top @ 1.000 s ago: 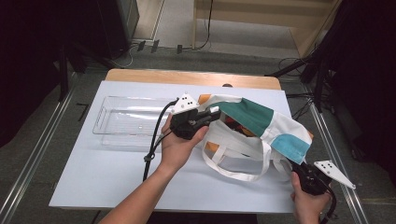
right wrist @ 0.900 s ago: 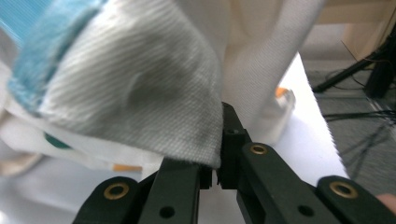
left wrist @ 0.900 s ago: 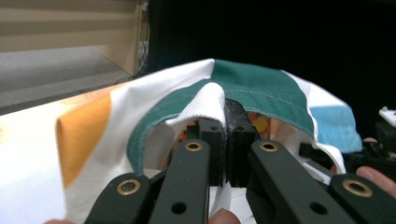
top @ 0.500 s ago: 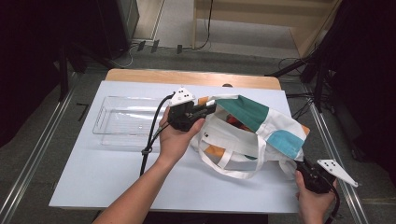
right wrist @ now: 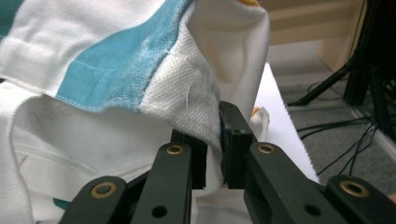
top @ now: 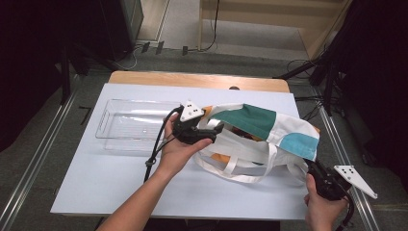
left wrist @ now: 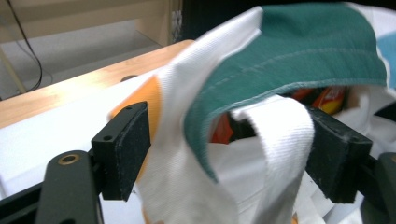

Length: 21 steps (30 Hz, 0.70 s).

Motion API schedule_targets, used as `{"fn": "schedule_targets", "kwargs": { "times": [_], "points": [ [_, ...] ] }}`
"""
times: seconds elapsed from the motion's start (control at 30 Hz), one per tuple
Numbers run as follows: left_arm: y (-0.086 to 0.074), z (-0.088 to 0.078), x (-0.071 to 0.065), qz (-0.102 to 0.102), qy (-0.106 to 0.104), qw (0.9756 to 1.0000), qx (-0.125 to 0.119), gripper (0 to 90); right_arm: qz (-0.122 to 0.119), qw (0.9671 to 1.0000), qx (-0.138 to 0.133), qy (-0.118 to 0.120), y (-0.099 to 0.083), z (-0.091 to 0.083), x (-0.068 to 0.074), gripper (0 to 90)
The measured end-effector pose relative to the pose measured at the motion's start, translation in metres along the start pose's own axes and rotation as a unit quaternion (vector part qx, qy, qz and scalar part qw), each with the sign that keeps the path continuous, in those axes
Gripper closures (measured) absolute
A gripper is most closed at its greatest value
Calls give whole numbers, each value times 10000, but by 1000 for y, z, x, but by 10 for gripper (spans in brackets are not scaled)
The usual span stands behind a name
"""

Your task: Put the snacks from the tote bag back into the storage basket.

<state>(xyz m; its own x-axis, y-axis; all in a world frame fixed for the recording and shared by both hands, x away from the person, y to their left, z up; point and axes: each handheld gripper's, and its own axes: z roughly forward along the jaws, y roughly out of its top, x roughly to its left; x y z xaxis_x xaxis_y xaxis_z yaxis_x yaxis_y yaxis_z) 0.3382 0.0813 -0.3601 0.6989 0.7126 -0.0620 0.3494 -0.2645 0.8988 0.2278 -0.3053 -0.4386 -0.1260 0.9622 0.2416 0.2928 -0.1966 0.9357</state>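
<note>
A cloth tote bag, white with teal and blue panels, lies on the white surface, stretched between two tools. The right hand-held gripper is clenched on the bag's corner. The left hand-held gripper has its jaws spread wide around the bag's rim and a white strap, not pinching. Colourful packets sit inside, seemingly not yet unpacked. A clear tray, empty, waits just beyond the left tool.

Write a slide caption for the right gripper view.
Right gripper pinches the white corner of the tote bag, beside its blue stripe.
</note>
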Motion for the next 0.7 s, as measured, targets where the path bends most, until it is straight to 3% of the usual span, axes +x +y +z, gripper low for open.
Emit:
{"fn": "schedule_targets", "kwargs": {
  "times": [0.1,0.2,0.27,0.33,0.4,0.47,0.53,0.6,0.63,0.67,0.7],
  "points": [
    [1,4,-4,67,24,10000,-33,303,-12,10000,-39,58,2,-3,0,805],
    [5,6,-6,-40,-88,9999,-122,398,58,9997,-73,232,4,-8,-1,668],
    [9,6,-9,46,36,9998,-171,473,36,9994,-64,341,5,-13,-1,586],
    [12,6,-9,21,32,9998,-171,562,-30,9997,-61,232,6,-21,0,477],
    [14,6,-8,-55,-32,9999,-146,597,2,9999,-50,-140,5,-30,3,396],
    [17,5,-8,-33,-40,10000,-83,618,60,9998,-120,-157,5,-41,6,396],
    [19,3,-9,-12,-103,9999,-23,673,20,9988,-459,152,13,-55,21,461],
    [19,2,-9,-25,-125,9999,2,680,-44,9983,-521,244,16,-57,27,482],
    [19,2,-10,-36,-109,9999,24,686,-127,9974,-573,429,19,-57,38,515],
    [19,2,-11,-33,-81,9999,56,698,-287,9948,-541,817,22,-51,56,580],
    [19,2,-11,-34,-70,9999,97,701,-381,9934,-499,956,22,-47,63,624]
  ]
}}
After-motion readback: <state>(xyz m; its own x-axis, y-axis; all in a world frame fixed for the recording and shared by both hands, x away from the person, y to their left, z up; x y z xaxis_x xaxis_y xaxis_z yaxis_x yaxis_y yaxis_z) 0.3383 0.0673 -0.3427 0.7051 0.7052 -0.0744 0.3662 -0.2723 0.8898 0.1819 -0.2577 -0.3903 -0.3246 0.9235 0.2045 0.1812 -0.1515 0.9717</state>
